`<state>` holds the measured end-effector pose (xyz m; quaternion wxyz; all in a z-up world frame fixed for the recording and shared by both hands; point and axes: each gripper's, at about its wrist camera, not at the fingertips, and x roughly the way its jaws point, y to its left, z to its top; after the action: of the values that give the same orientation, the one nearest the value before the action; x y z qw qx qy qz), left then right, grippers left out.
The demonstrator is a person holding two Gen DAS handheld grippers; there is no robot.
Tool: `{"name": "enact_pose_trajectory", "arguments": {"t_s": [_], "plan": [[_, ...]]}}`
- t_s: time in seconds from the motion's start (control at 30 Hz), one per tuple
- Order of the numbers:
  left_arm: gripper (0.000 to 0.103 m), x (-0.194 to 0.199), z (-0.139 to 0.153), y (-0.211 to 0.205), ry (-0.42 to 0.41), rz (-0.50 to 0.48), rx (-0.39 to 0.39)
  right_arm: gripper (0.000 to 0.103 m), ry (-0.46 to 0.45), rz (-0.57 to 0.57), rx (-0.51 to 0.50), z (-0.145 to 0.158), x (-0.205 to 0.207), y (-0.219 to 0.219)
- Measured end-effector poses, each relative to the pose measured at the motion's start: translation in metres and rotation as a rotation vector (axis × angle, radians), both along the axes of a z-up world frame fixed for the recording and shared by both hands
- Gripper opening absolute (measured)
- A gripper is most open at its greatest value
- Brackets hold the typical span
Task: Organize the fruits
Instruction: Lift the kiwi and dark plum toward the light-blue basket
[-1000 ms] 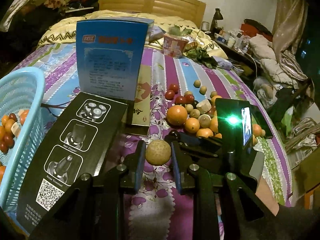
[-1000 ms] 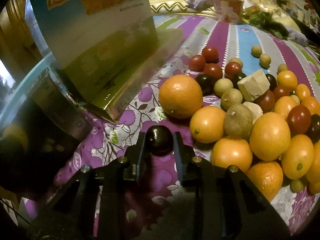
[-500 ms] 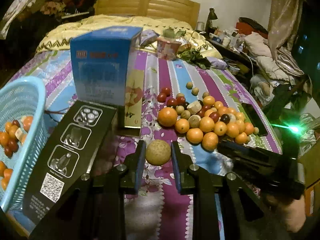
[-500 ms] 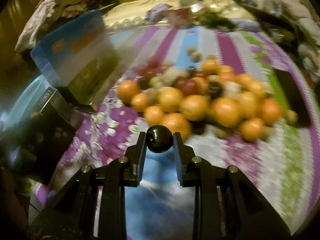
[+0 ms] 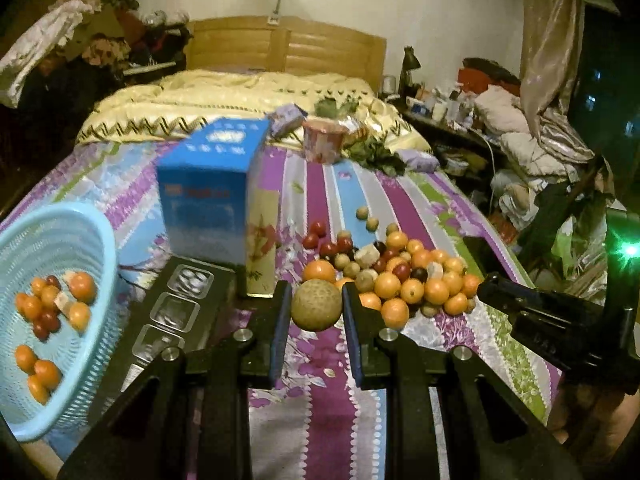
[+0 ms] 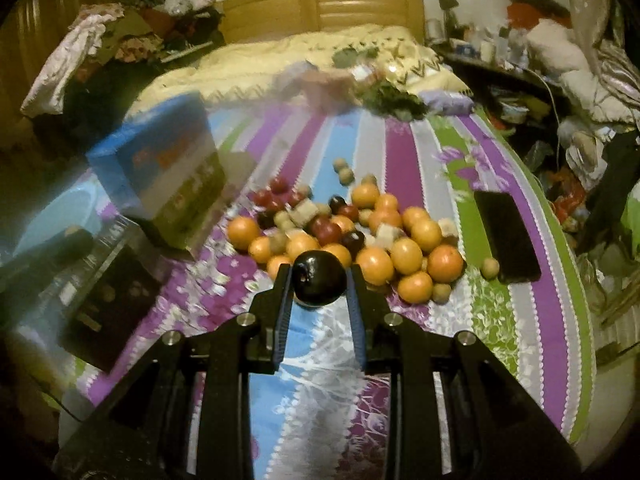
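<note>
My left gripper point(image 5: 316, 307) is shut on a round tan rough-skinned fruit point(image 5: 316, 309), held above the striped bedspread. My right gripper point(image 6: 319, 285) is shut on a glossy dark plum point(image 6: 319, 283), raised over the bed in front of the fruit pile. That pile of oranges, red plums and small tan fruits point(image 5: 400, 276) point(image 6: 360, 236) lies mid-bed. A light blue basket point(image 5: 86, 236) at the left holds several oranges and red fruits. In the left wrist view the right gripper's black body point(image 5: 552, 324) shows at the right with a green light.
A blue carton point(image 5: 208, 204) point(image 6: 160, 168) stands behind a flat black box point(image 5: 176, 312) point(image 6: 104, 300) left of the pile. A dark phone point(image 6: 506, 236) lies right of the fruit. A pink cup point(image 5: 324, 142), leafy greens and a yellow quilt lie farther back; clutter fills the right bedside.
Both grippers have risen with their fruits still gripped, so more of the bed shows. The right gripper has pulled back and up from the pile and sits at the right edge of the left view.
</note>
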<state>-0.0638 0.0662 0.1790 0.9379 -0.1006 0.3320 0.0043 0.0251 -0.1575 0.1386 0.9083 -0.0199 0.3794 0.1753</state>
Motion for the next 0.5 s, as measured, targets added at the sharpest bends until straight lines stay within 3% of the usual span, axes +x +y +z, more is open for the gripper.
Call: {"name": "enact_pose_trajectory", "arguments": {"t_s": [0.5], "plan": [[0.025,-0.039,0.035,0.077,-0.036,0.167,0.006,0.027,-0.06,0.139,0.056,0.043,-0.011,0.07]]}}
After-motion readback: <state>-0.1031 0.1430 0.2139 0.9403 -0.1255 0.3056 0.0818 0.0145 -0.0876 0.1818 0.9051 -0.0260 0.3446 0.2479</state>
